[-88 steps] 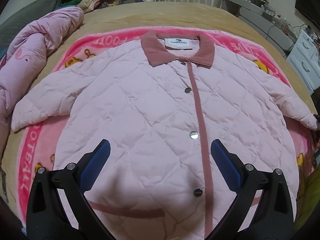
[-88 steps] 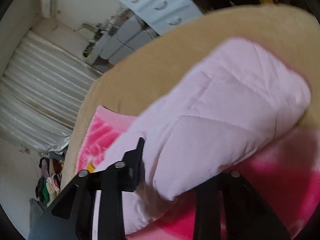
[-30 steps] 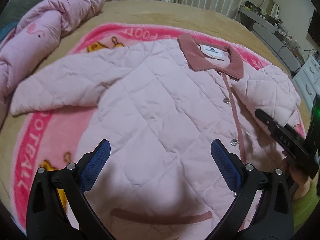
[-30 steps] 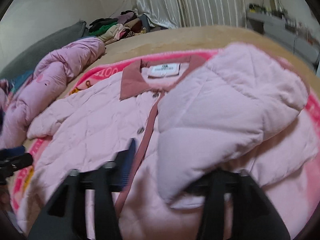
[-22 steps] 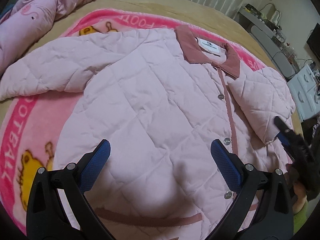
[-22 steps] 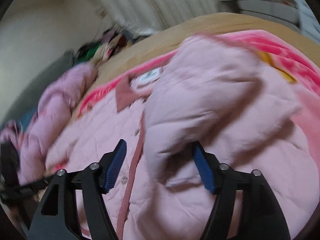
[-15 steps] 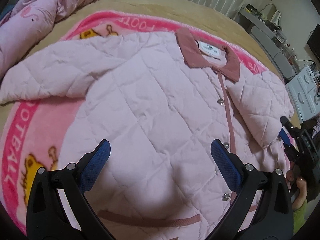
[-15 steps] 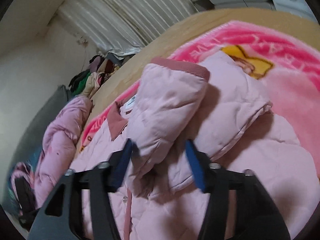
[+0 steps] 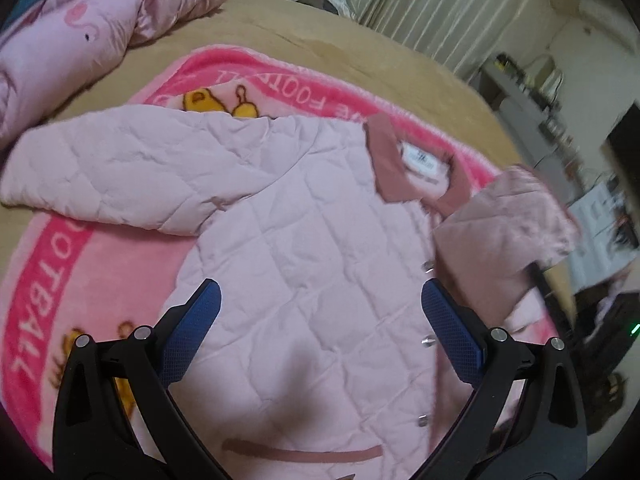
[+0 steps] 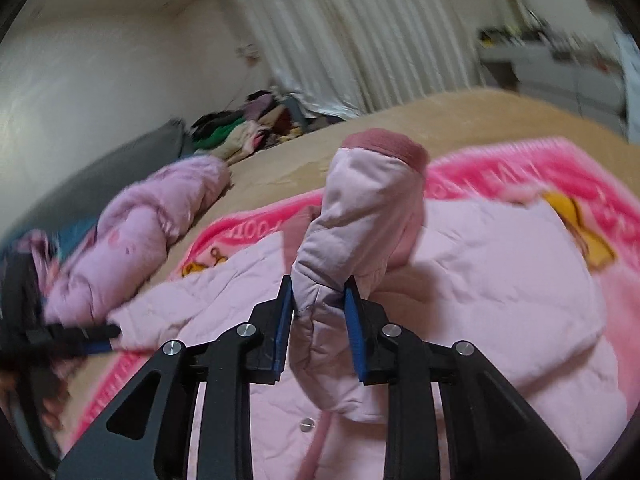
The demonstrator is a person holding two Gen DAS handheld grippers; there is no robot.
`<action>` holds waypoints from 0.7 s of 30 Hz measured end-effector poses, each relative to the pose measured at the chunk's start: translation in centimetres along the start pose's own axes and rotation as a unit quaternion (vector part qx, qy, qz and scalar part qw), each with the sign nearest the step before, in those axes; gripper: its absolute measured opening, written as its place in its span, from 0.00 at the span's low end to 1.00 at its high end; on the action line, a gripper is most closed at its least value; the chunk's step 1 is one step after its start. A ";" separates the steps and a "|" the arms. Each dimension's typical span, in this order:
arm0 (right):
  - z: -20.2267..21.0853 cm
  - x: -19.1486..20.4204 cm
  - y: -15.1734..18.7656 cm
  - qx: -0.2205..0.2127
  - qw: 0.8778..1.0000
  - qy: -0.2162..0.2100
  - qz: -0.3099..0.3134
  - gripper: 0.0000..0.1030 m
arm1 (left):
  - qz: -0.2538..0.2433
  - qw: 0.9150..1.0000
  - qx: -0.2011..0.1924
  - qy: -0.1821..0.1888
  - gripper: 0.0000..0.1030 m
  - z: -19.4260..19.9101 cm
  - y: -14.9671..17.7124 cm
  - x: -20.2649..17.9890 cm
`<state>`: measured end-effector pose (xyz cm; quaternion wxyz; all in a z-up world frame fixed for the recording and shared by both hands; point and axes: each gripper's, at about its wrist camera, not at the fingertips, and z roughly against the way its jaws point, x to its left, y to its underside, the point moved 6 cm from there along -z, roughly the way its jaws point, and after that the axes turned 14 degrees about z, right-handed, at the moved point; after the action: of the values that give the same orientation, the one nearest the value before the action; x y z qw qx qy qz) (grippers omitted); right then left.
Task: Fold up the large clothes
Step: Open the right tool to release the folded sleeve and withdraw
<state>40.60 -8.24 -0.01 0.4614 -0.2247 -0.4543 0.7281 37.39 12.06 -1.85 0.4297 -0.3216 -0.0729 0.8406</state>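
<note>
Two black tools with blue ribbed pads work over a pale pink quilted jacket [image 9: 304,248] with a dusty-rose collar, which lies front up on a bright pink fleece blanket [image 9: 60,264] printed with yellow cartoon figures and white lettering, spread over a tan-covered bed [image 9: 304,40]. The left tool [image 9: 320,316] hangs above the jacket's lower front with its jaws spread wide and nothing between them. One quilted sleeve [image 9: 104,176] lies stretched out flat across the blanket toward the bed's edge on the picture's left. The right tool [image 10: 318,308] has its jaws closing on the other sleeve [image 10: 360,216]; the blue pads press a bunched fold of it from both sides, and the sleeve stands up from the jacket with its rose-coloured cuff [image 10: 388,146] topmost. In the left wrist view that lifted sleeve shows blurred beside the collar [image 9: 386,164], near the row of metal snap buttons [image 9: 427,267] along the rose placket. A rumpled pink duvet [image 9: 100,24] is heaped at the far corner of the bed, apart from the jacket. Behind the bed hang pale pleated curtains [image 10: 360,32], with a pile of mixed clothes [image 10: 248,124] below them.
</note>
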 end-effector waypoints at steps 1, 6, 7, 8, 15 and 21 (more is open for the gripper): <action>-0.3 0.8 0.2 0.002 1.000 0.000 0.016 0.23 | 0.004 1.000 0.000 0.006 0.91 0.1 -0.2 0.1; -2.6 5.3 2.4 0.042 0.994 -0.010 0.095 0.24 | 0.042 0.998 -0.003 0.053 0.91 0.5 -1.1 0.7; -3.1 6.0 3.1 0.052 0.993 -0.013 0.109 0.24 | 0.046 0.997 -0.001 0.059 0.91 0.5 -1.1 0.8; -3.5 6.6 3.8 0.059 0.991 -0.019 0.119 0.24 | 0.052 0.996 0.003 0.067 0.91 0.4 -1.1 0.9; -4.7 10.3 7.3 0.106 0.979 -0.057 0.165 0.33 | 0.066 0.995 0.029 0.075 0.91 -1.9 -0.3 1.6; -3.1 11.3 7.8 0.110 0.978 -0.098 0.150 0.55 | 0.061 0.992 0.073 0.084 0.91 -5.3 2.0 1.3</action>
<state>33.91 1.79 -7.20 0.3222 -0.1656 -0.3756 0.8531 38.69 10.97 -7.44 0.4044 -0.3625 0.0445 0.8385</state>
